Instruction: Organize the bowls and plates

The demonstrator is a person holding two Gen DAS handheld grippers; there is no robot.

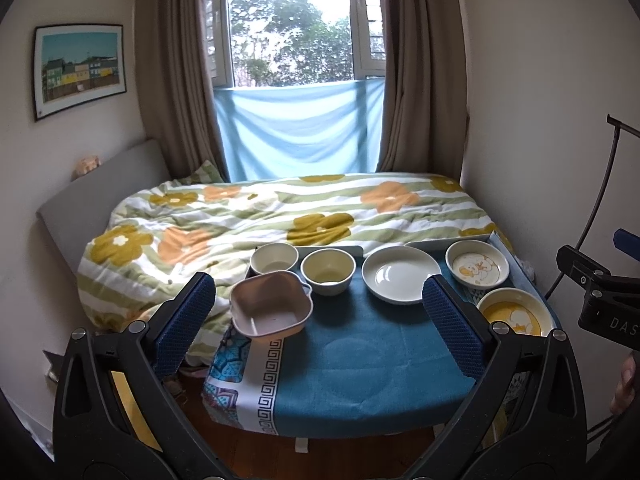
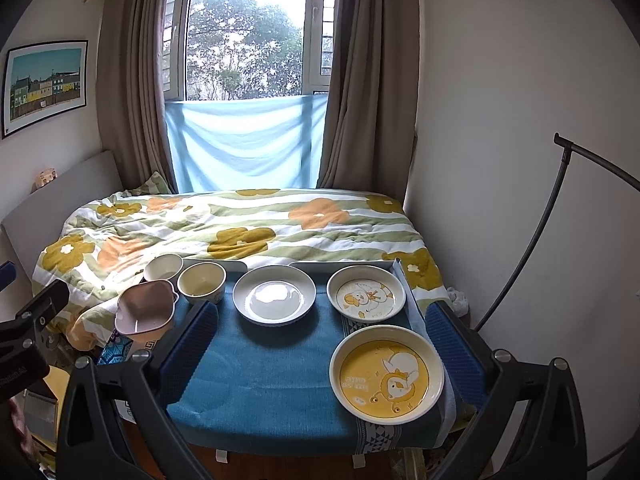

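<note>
Six dishes on counter: bowls far left, plates right; both grippers' jaws spread, holding nothing.

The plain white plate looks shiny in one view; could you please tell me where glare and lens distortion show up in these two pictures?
Right wrist view: window glare pools in the white plate; the window is blown out. Left wrist view: the same plate shows only a faint sheen. Both views: fisheye bending curves the walls and darkens the corners.
</note>
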